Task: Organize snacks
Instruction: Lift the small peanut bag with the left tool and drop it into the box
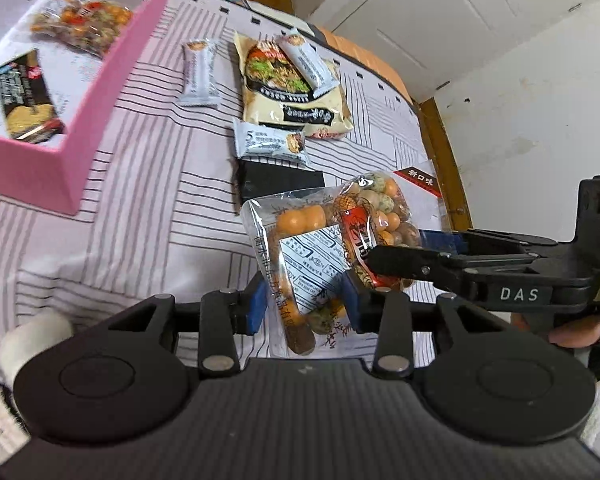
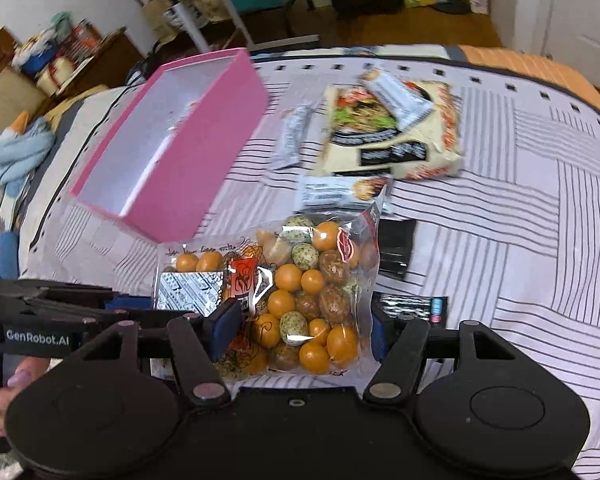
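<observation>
Both claws pinched one nut bag [image 1: 332,248]: left gripper [image 1: 305,306], right gripper [image 2: 300,330]. Best carried level to box [image 1: 100,92] near bed's [image 1: 148,200] far-left corner, released inside.

A bed with a white cover [image 2: 520,208] striped in dark lines carries everything. On it at far left sits a pink box [image 2: 188,184]. Right of the box lie a grey snack bar [image 2: 292,140] and a cream noodle packet [image 2: 400,144]. Nearer lie another grey bar [image 2: 340,192] and a black packet [image 2: 396,252].
</observation>
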`<state>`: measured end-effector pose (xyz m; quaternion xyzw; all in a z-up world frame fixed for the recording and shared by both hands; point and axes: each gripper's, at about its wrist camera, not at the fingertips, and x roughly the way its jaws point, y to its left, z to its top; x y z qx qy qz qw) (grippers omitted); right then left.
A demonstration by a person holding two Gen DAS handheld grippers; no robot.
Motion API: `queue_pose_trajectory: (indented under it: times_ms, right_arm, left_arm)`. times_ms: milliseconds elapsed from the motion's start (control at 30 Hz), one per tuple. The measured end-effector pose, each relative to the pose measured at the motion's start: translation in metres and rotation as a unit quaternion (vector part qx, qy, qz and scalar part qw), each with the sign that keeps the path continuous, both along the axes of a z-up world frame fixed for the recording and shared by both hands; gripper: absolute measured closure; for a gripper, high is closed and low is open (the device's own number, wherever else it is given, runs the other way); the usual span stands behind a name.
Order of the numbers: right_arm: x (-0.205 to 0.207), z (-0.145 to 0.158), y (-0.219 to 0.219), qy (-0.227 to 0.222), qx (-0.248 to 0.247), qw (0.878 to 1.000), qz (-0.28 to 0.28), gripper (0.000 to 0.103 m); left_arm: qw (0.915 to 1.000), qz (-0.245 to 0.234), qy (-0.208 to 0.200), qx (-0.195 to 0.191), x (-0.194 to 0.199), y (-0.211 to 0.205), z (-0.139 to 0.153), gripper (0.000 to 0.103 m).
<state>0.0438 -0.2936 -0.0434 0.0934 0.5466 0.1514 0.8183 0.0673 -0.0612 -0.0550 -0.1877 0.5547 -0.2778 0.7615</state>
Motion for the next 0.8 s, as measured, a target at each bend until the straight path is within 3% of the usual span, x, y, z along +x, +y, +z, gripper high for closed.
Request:
queue_pose_trajectory:
  times_ms: [233,400,667,800]
  right_arm:
    - [0.0,0.036,0.045,-0.041,-0.003,0.998,0.042,0.035]
    - [0.02,0.052,0.08,-0.08,0.028,0.994,0.07,0.04]
    - [0.085,0.042,0.145,-0.11,0.042,0.986,0.12,0.04]
    - [0.115,0.031,0.17,-0.127,0.034,0.982,0.138,0.04]
  left_arm:
    - [0.9985,0.028,-0.047,0.009,-0.007,0.048,0.036,0.064]
    - [0.9932,0.086,-0.077,0.017,0.004,0.097,0.054,0.062]
    - [0.9799,0.165,-0.1,0.051,0.047,0.15,0.05,0.06]
    - [0.9768,0.179,-0.101,0.059,0.081,0.171,0.036,0.059]
